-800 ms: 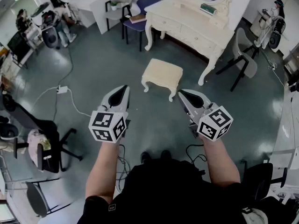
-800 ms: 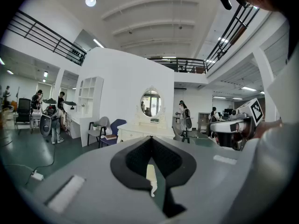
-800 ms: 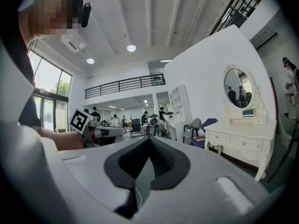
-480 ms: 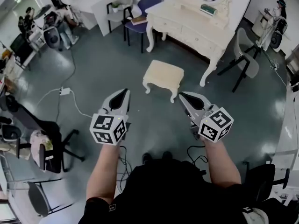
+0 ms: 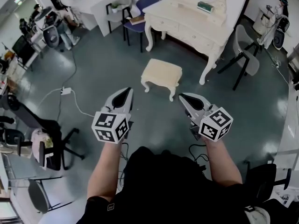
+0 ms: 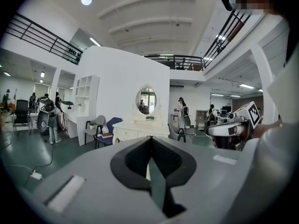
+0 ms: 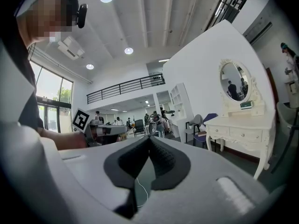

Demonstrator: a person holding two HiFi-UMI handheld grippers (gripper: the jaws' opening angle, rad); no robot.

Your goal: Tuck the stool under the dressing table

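A cream cushioned stool (image 5: 161,74) with curved legs stands on the grey floor, out in front of the white dressing table (image 5: 187,24) and apart from it. The table carries an oval mirror (image 6: 146,101) and also shows in the right gripper view (image 7: 243,132). My left gripper (image 5: 128,91) hovers short of the stool's near left side, shut and holding nothing. My right gripper (image 5: 181,96) is level with it near the stool's right front leg, also shut and empty. In both gripper views the dark pads (image 6: 150,160) (image 7: 147,158) meet at the tip.
A blue chair (image 5: 138,18) stands left of the dressing table and a grey chair (image 5: 243,55) to its right. A black office chair (image 5: 44,136) sits at the left. A white cable with a power strip (image 5: 65,90) lies on the floor. People work at desks at the far left.
The head view has shifted a little; both grippers stay side by side short of the stool, and the left one sits slightly further right and lower in the picture.
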